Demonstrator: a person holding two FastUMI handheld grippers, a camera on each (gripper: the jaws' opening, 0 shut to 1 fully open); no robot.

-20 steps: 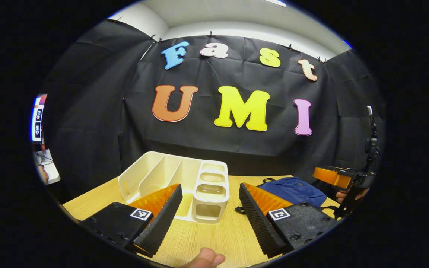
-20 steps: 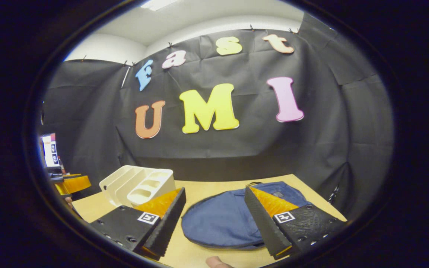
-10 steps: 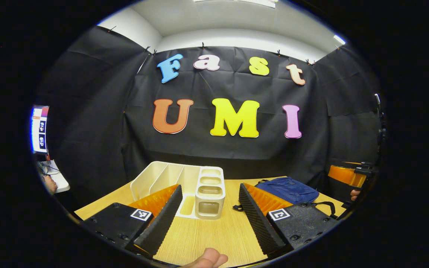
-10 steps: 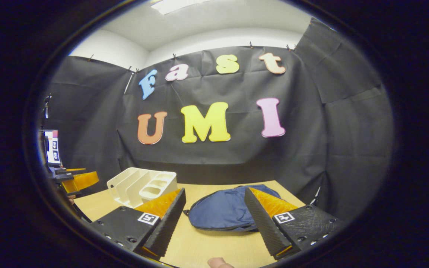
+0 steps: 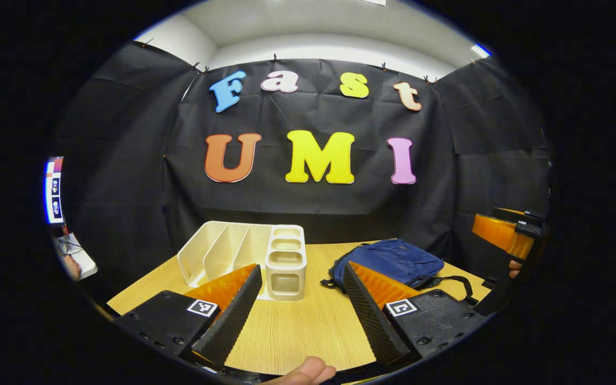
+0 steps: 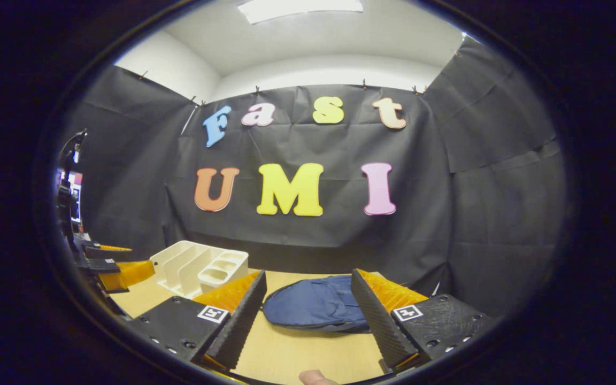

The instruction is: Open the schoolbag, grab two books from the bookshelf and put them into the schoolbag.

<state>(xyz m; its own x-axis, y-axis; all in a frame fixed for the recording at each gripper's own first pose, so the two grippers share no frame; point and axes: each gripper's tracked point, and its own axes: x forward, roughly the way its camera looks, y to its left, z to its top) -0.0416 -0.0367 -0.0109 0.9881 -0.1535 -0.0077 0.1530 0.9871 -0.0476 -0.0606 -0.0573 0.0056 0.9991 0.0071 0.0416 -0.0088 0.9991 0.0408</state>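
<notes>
A dark blue schoolbag lies flat on the wooden table, to the right of a cream bookshelf whose slots hold no books that I can see. My left gripper hovers open over the table's near edge, facing the gap between bookshelf and schoolbag. My right gripper is open too, pointed at the schoolbag from well short of it. The right gripper also appears at the right edge of the left gripper view, and the left gripper at the left edge of the right gripper view.
The bookshelf's front end has small square compartments. A lit screen and a white surface sit beyond the table's left side. A fingertip shows at the bottom of the left gripper view.
Both grippers have pulled back from the table, so bookshelf and schoolbag look smaller and farther away. Both stayed open with nothing held.
</notes>
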